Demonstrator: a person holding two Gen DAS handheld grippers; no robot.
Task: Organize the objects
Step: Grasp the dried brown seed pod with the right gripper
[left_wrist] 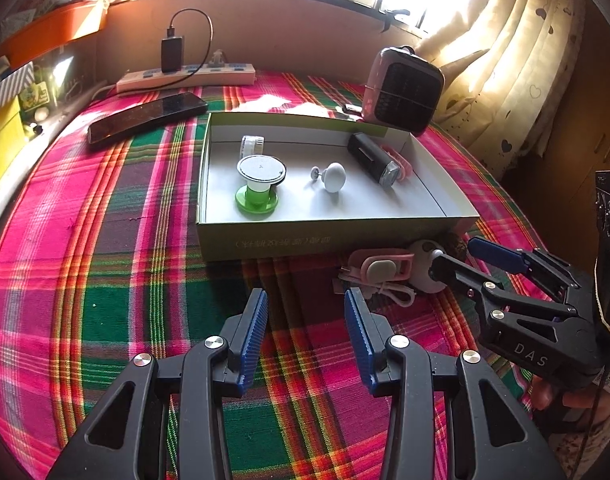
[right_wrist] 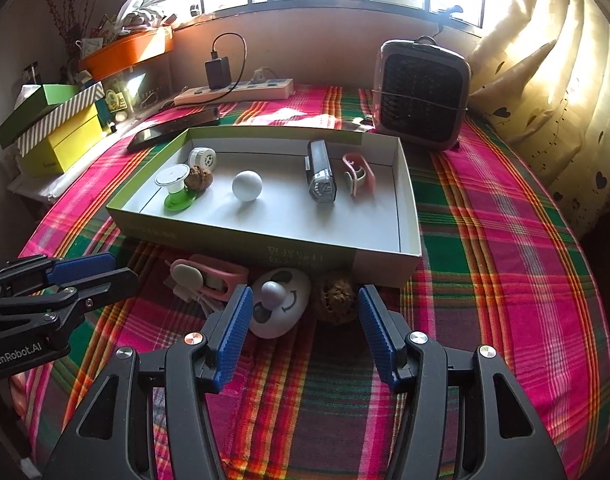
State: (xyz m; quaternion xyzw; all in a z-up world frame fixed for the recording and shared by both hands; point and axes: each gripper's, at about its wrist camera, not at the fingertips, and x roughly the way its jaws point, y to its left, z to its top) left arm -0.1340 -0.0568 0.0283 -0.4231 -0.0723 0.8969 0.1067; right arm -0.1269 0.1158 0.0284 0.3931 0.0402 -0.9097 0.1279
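An open cardboard box (right_wrist: 405, 216) (left_wrist: 329, 236) on the plaid cloth holds a green-based lid piece (right_wrist: 176, 190), a walnut (right_wrist: 199, 178), a white knob (right_wrist: 247, 186), a black torch (right_wrist: 321, 172), a pink watch (right_wrist: 359, 172) and a small white jar (right_wrist: 203, 157). In front of the box lie a pink clip with a white cable (right_wrist: 209, 276) (left_wrist: 381, 268), a white smiley-face gadget (right_wrist: 281, 304) and a second walnut (right_wrist: 337, 298). My right gripper (right_wrist: 303, 320) is open around the gadget and walnut. My left gripper (left_wrist: 305, 320) is open and empty, left of the clip.
A pink fan heater (right_wrist: 423, 94) stands behind the box at right. A phone (left_wrist: 145, 118) and a power strip with a charger (left_wrist: 185, 74) lie behind at left. Stacked boxes (right_wrist: 53, 128) sit at the far left. Curtains (right_wrist: 545, 80) hang at right.
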